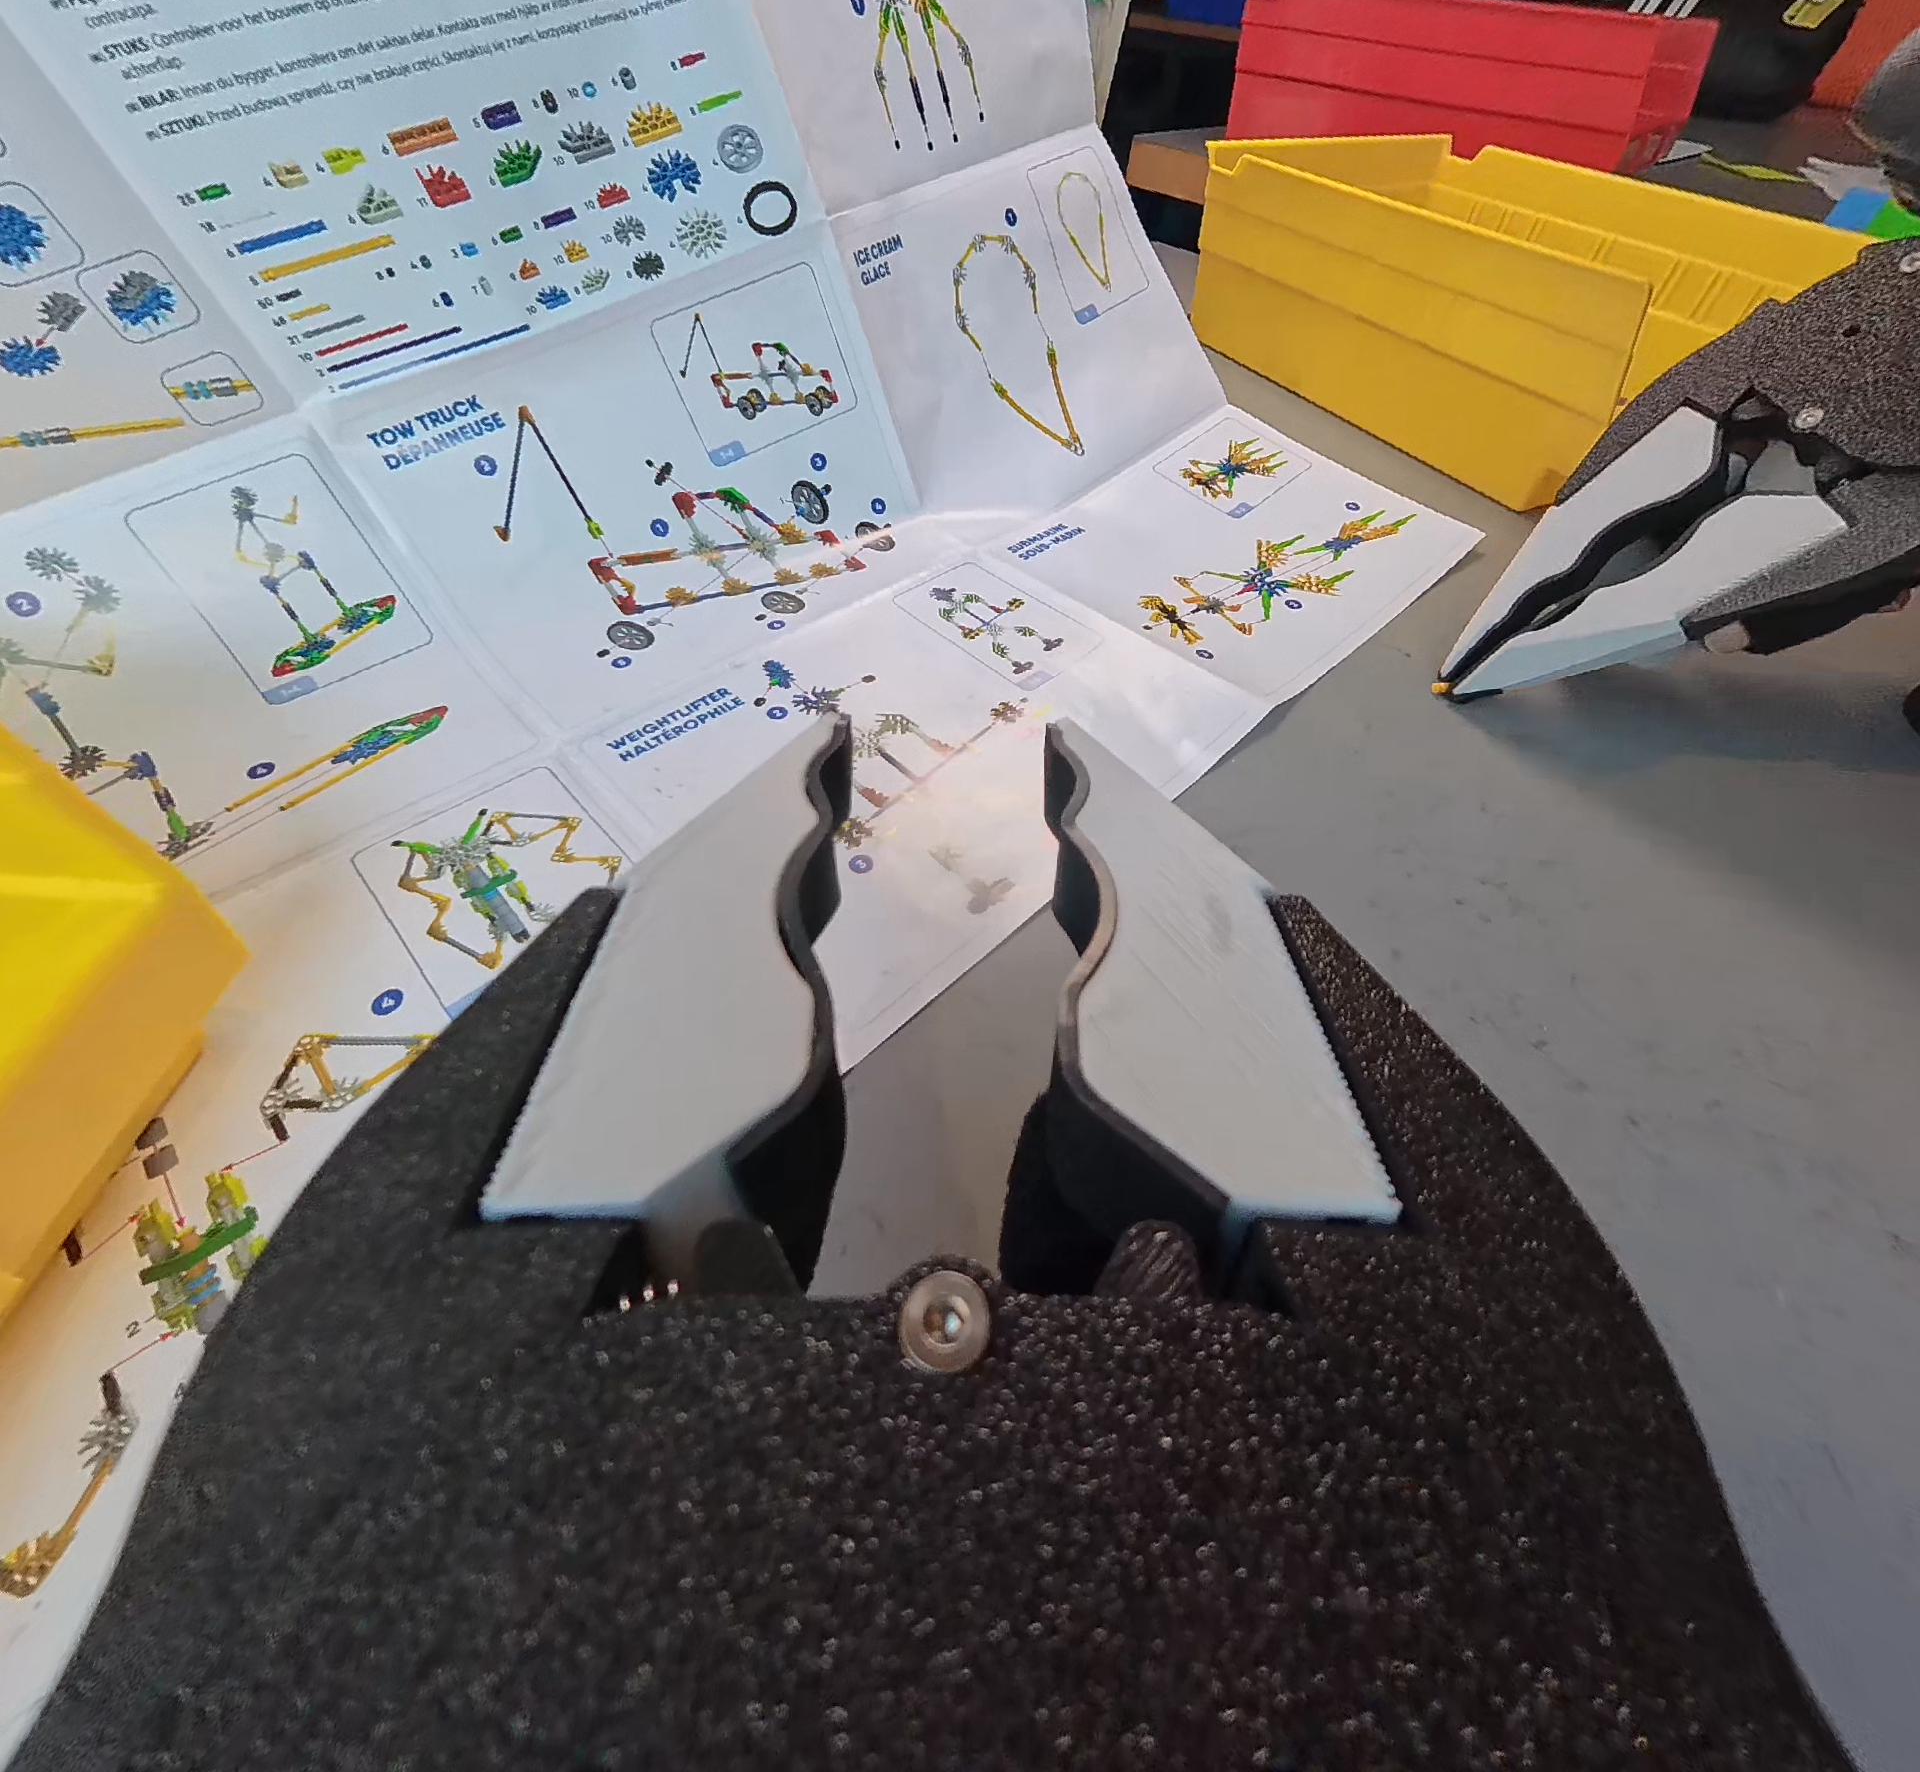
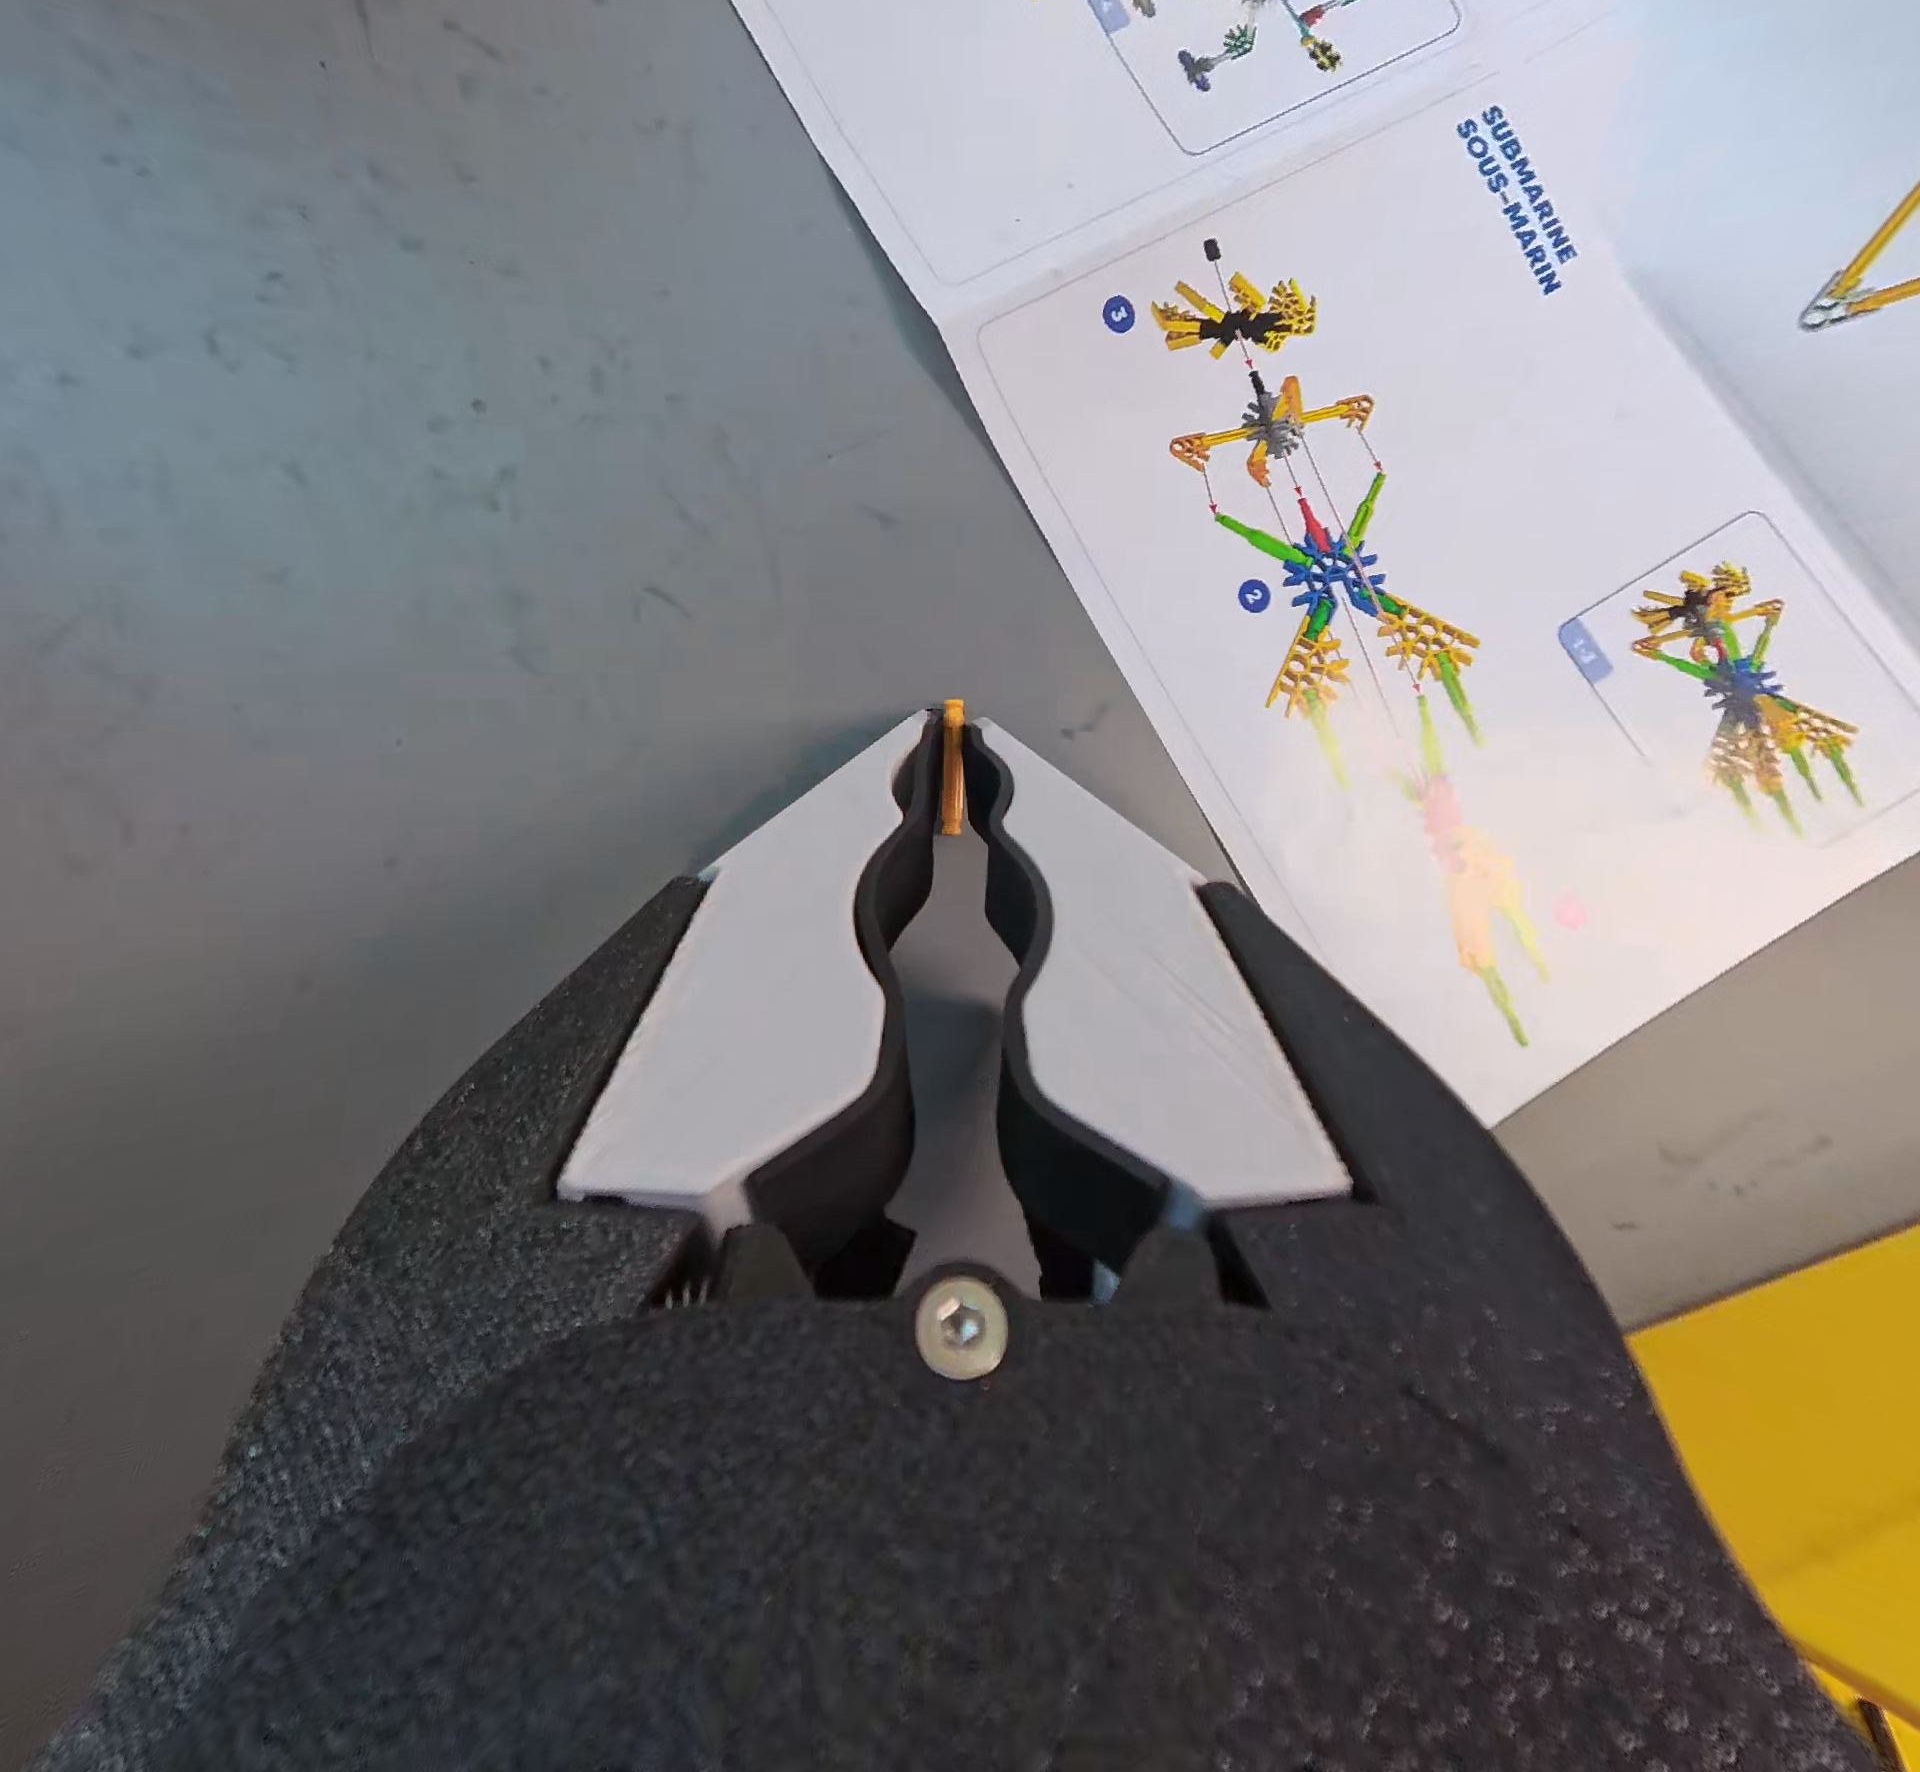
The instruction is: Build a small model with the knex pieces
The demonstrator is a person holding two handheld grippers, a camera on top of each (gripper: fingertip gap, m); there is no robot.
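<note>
While the right tongs (image 2: 951,720) are pinched on a small yellow-orange rod (image 2: 952,766), their tips sit low at the grey table (image 2: 416,372), centre of the right wrist view; whether the rod's far end touches the surface cannot be told from this angle. In the left wrist view the same tongs show at the right edge, tips down beside the lower right corner of the instruction sheet (image 1: 582,288).

So far as the pictures show, one piece is gripped and nothing is joined to it; no other loose building pieces are in sight.

The left tongs (image 1: 948,735) are spread apart and hold nothing, hovering over the sheet's near edge at mid-frame. That sheet lies partly flat on the table and rises at a fold toward the upper left of the frame, printed with coloured model drawings.

A yellow bin (image 1: 1455,299) stands at the upper right of the left wrist view, with red bins (image 1: 1455,70) stacked behind it. Another yellow bin (image 1: 73,974) sits on the sheet at the left edge. Between the two tongs only bare table and paper lie.
</note>
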